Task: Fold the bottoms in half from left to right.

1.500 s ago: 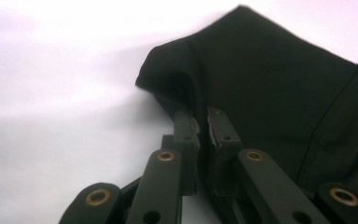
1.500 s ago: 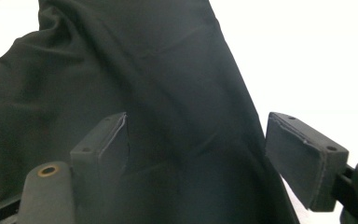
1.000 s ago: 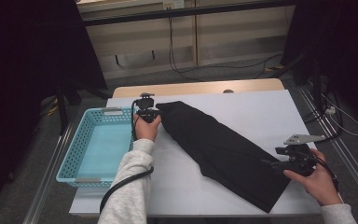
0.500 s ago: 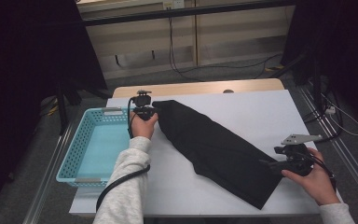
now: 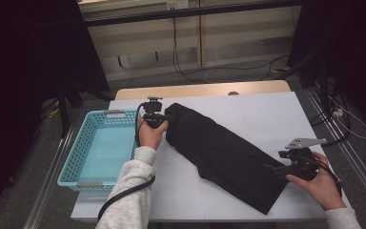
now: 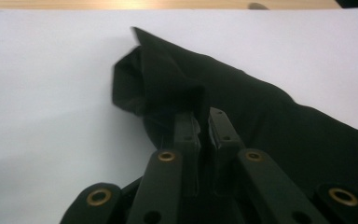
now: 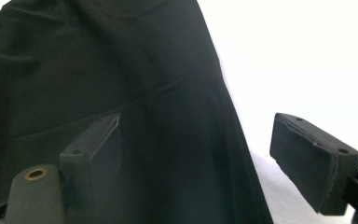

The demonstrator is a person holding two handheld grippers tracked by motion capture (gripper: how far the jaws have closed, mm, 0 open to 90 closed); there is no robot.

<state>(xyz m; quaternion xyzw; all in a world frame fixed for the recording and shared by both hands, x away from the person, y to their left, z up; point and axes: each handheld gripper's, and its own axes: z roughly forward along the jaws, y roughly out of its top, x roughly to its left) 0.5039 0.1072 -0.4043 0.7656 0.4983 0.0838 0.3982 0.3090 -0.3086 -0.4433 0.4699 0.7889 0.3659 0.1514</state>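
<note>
Black cloth stretched slantwise across the white table, one gripper at each end.

The black cloth [image 5: 224, 155] runs from the far left to the near right of the table [image 5: 267, 114]. The left gripper [image 5: 159, 120] has its jaws pinched together on the cloth's far-left end, close to the blue basket [image 5: 83, 157] at the left table edge. The right gripper [image 5: 279, 169] sits at the near-right end, jaws wide apart over that edge. Bare tabletop lies far right and near left of the cloth.
</note>
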